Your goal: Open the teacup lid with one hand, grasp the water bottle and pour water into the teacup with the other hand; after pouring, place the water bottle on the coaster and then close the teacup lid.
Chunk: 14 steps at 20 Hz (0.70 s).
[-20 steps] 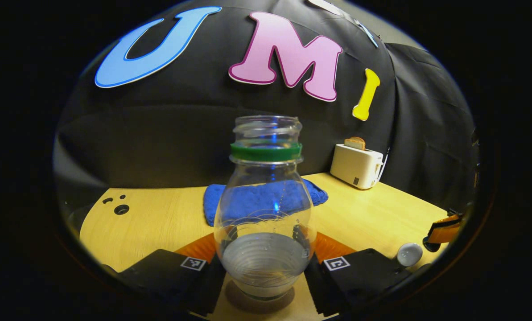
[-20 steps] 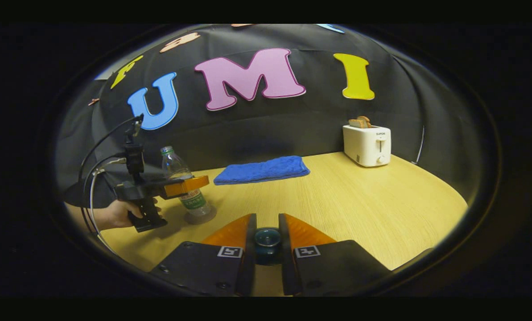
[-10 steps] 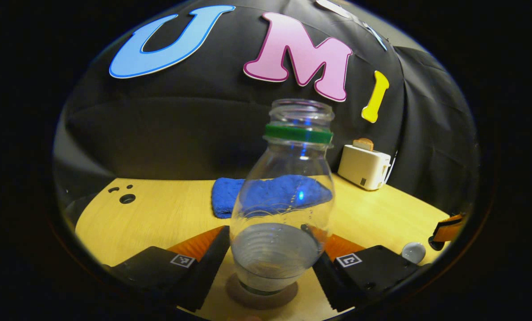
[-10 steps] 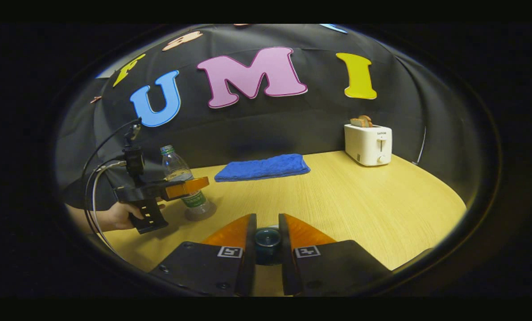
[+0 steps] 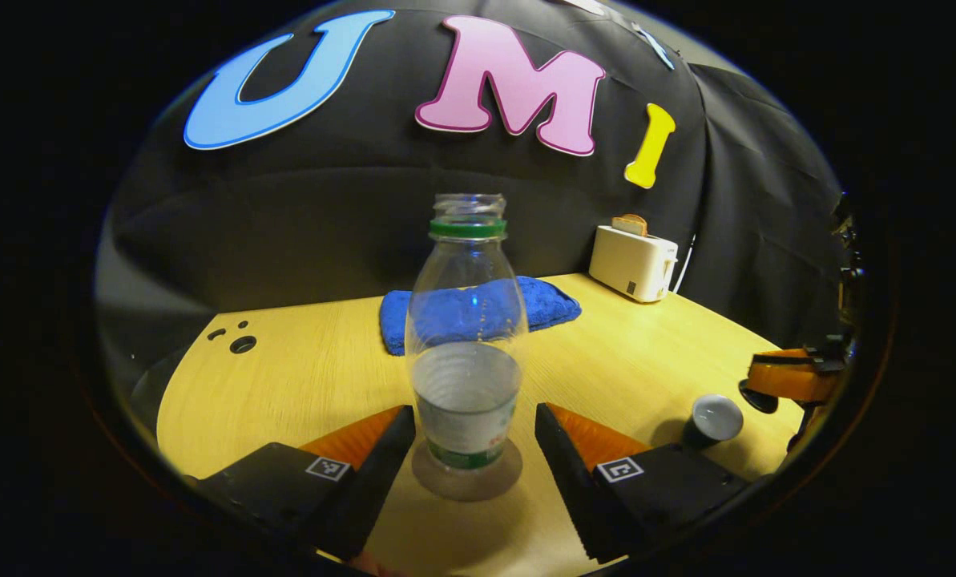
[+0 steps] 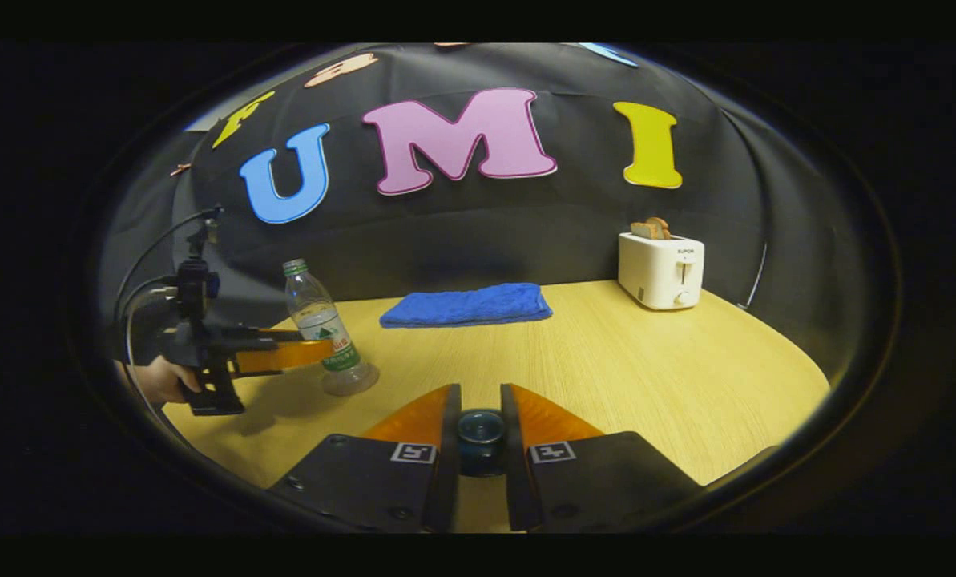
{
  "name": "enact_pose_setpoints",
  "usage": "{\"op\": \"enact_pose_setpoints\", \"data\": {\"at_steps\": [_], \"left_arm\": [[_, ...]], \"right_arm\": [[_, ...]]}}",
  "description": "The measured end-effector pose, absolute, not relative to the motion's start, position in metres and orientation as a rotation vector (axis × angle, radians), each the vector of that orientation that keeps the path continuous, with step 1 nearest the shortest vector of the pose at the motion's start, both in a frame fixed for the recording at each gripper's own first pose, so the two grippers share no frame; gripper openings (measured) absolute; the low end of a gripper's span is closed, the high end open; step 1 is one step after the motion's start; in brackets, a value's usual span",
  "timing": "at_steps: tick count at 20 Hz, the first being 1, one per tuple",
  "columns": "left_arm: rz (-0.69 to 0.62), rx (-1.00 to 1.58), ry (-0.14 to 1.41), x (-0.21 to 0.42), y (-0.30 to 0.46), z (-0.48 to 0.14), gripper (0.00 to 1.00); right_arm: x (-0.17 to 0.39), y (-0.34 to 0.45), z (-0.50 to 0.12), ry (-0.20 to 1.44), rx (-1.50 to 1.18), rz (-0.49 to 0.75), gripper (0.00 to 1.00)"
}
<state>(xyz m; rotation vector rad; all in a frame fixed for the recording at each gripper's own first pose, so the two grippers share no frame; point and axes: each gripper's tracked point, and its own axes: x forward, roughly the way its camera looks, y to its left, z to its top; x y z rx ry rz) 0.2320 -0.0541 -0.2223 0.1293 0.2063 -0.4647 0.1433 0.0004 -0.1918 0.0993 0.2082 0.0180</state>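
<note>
A clear water bottle (image 5: 466,353) with a green neck ring and no cap stands upright on a round grey coaster (image 5: 466,484), part full. My left gripper (image 5: 473,415) is open, its fingers on either side of the bottle's base and apart from it. In the right gripper view the same bottle (image 6: 320,324) stands at the left with the left gripper (image 6: 297,357) just beside it. My right gripper (image 6: 480,391) is shut on the dark teacup lid (image 6: 480,431). The open dark teacup (image 5: 714,418) stands at the right, below the right gripper (image 5: 782,377).
A folded blue towel (image 5: 478,308) lies behind the bottle. At the back right stands a white toaster (image 5: 631,260) with bread in it. Small holes (image 5: 242,344) mark the table's left edge. A hand (image 6: 161,381) holds the left gripper.
My left gripper has opened and drawn back from the bottle, which now stands by itself on the coaster. The right gripper has kept still with the lid.
</note>
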Motion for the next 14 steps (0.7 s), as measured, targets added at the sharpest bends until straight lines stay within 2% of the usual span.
{"op": "enact_pose_setpoints", "data": {"at_steps": [1,2,5,9,10,11,12,13,14], "left_arm": [[-0.454,0.123,0.207,0.222,-0.049,-0.221,0.96],[-0.416,0.125,0.194,0.213,-0.039,-0.216,0.96],[-0.307,0.159,0.122,0.189,-0.014,-0.201,0.96],[-0.316,0.123,0.121,0.155,-0.013,-0.194,0.96],[-0.326,0.087,0.136,0.149,-0.016,-0.195,0.95],[-0.33,0.051,0.145,0.147,-0.017,-0.195,0.95],[-0.326,0.02,0.149,0.145,-0.016,-0.195,0.95],[-0.315,-0.003,0.148,0.145,-0.012,-0.196,0.95],[-0.297,-0.016,0.141,0.145,-0.008,-0.195,0.96]], "right_arm": [[0.147,0.001,-0.194,0.202,0.093,0.019,0.23],[0.151,0.001,-0.196,0.198,0.089,0.018,0.28],[0.159,-0.001,-0.206,0.185,0.059,0.005,0.28],[0.163,0.0,-0.222,0.201,0.021,0.007,0.28],[0.163,0.0,-0.224,0.2,0.006,0.006,0.23],[0.164,0.001,-0.227,0.199,-0.003,0.007,0.28],[0.164,0.002,-0.229,0.206,-0.005,0.013,0.28],[0.165,0.005,-0.233,0.211,-0.003,0.019,0.33],[0.165,0.006,-0.234,0.213,-0.004,0.017,0.33]]}}
